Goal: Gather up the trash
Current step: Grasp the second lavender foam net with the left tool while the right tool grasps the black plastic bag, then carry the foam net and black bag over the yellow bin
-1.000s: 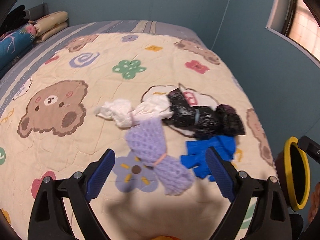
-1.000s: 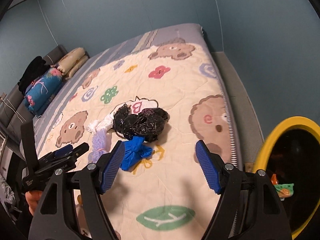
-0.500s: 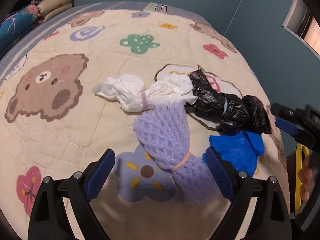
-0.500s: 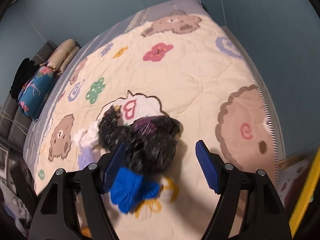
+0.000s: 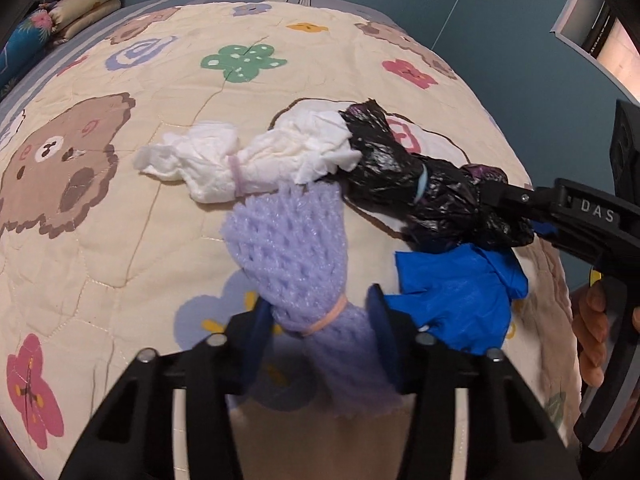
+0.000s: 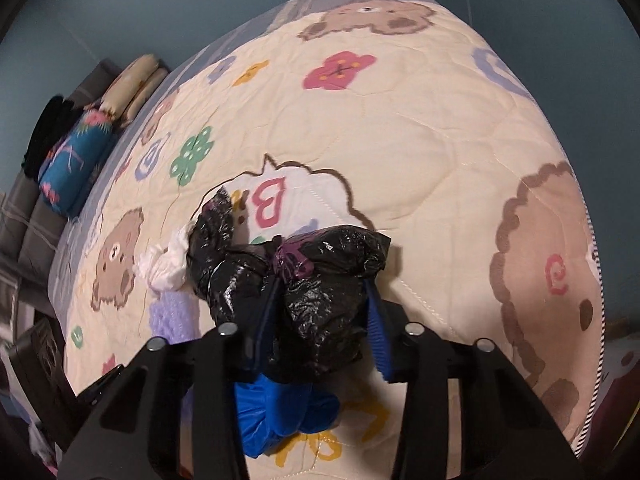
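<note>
A bed is seen under a cream quilt [image 5: 168, 200] printed with brown bears, flowers in green, pink and lilac, and a white speech-bubble patch on which a pink letter "B" can be read in the right wrist view. Yellow letters are printed near the quilt's near edge, but they are partly covered and cannot be read. Teal walls [image 6: 160, 0] surround the bed, and a window is glimpsed at the upper right of the left wrist view. Pillows [image 6: 80, 148], one blue with flowers and two cream, are stacked at the far end of the bed.

Four pieces of trash are gathered in the middle of the quilt, touching one another. The black plastic bag [image 6: 312, 300], tied with a band, is the largest; it is clamped between the blue pads of the right gripper [image 6: 320, 320], whose jaws have just been closing onto it. The letters "DAS" are read on the side of that gripper in the left wrist view, where a person's fingers [image 5: 592, 328] are wrapped around its handle. The lilac foam net [image 5: 288, 248], cinched by a pink rubber band, is pinched at that band by the left gripper [image 5: 320, 320], whose jaws have likewise just been closing on it. A white crumpled tissue bundle [image 5: 248, 160], tied with a pale band, lies beyond the net, against the bag. A blue glove [image 5: 456, 292] lies just beside the net, below the bag.
</note>
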The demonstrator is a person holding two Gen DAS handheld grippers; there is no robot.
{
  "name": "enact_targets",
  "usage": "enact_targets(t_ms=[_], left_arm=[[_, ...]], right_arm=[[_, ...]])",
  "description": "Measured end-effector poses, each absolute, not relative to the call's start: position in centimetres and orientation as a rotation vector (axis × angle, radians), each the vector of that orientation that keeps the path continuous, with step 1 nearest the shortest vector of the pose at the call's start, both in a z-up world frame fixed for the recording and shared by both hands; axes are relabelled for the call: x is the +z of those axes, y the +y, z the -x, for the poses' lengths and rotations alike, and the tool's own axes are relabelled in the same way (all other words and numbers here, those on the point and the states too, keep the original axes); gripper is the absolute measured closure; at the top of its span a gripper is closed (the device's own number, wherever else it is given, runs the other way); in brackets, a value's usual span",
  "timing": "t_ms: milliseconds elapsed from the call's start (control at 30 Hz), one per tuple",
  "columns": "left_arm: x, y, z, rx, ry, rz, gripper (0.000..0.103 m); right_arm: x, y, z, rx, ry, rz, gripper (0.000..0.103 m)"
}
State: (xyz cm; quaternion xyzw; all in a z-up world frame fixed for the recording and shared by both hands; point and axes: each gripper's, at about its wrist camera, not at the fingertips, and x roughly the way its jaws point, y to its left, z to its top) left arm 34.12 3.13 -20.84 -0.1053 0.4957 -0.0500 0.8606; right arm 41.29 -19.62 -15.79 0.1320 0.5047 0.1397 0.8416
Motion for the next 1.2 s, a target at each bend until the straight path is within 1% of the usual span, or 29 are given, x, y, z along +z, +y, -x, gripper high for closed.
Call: enact_targets(t_ms=[133, 300, 700, 1200], left_arm=[[-20.5, 3.1, -33.9, -0.113, 1.022, 0.223, 0.070], [-19.6, 3.6, -33.3, -0.117, 1.010, 0.239, 0.074], [-17.3, 5.3, -31.0, -0.106, 0.957, 0.274, 0.075], [-13.7, 7.0, -28.0, -0.100, 0.893, 0.260, 0.075]], right_arm=[[-15.7, -19.8, -41.1, 0.305, 1.067, -0.286, 0.073], [-14.5, -20.6, -40.7, 0.314, 1.039, -0.302, 0.075], [-10.5, -23.1, -38.4, 0.337, 0.933, -0.370, 0.075], [-7.1, -24.9, -33.0, 0.368, 0.894, -0.393, 0.075]])
